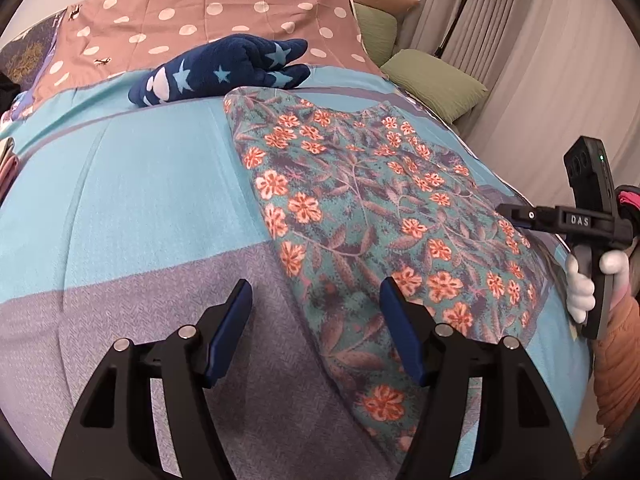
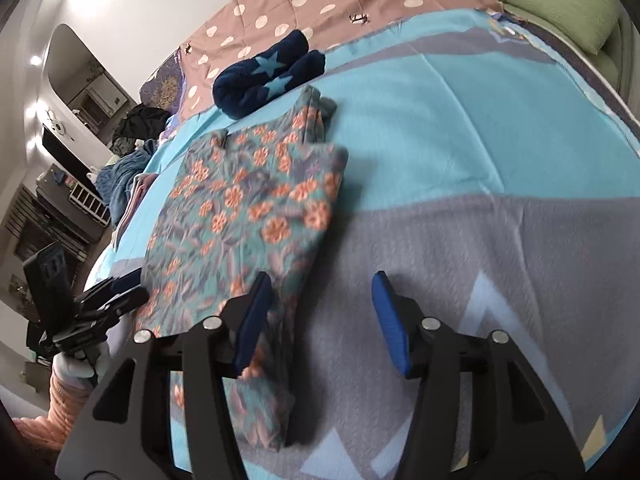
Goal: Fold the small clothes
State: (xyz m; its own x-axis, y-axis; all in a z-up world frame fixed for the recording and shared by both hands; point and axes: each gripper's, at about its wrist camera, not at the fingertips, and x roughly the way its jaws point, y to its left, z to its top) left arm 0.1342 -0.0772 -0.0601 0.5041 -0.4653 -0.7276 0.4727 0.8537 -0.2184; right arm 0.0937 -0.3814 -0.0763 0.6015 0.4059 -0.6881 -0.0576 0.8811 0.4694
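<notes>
A teal floral garment with orange blossoms (image 1: 360, 216) lies folded flat on the turquoise-and-grey woven blanket (image 1: 132, 184) that covers the bed. Its near corner reaches toward the bed's front edge, and its long left edge runs straight up the blanket. To the left of that edge a broad stretch of bare blanket lies free; to the right, in the right wrist view, grey and turquoise cloth (image 2: 480, 184) runs clear out to the mattress edge.

The left gripper (image 1: 316, 320) hangs over the garment's near left edge with its blue-padded jaws spread, nothing between them. The right gripper (image 2: 320, 312) stands at the garment's near right corner, jaws apart as well; its left pad sits over the cloth, but nothing is pinched. A white-gloved hand (image 1: 584, 288) holds the right tool at the bed's side.

Beyond the garment, just touching its far edge, sits a rolled navy fleece bundle with pale blue stars (image 1: 224, 72), thick and plush. Behind it a dusty-pink sheet with white polka dots (image 1: 180, 20) lies smooth. Ribbed green pillows (image 1: 436, 80) rest at the far right corner, near pale curtains (image 1: 540, 60).
</notes>
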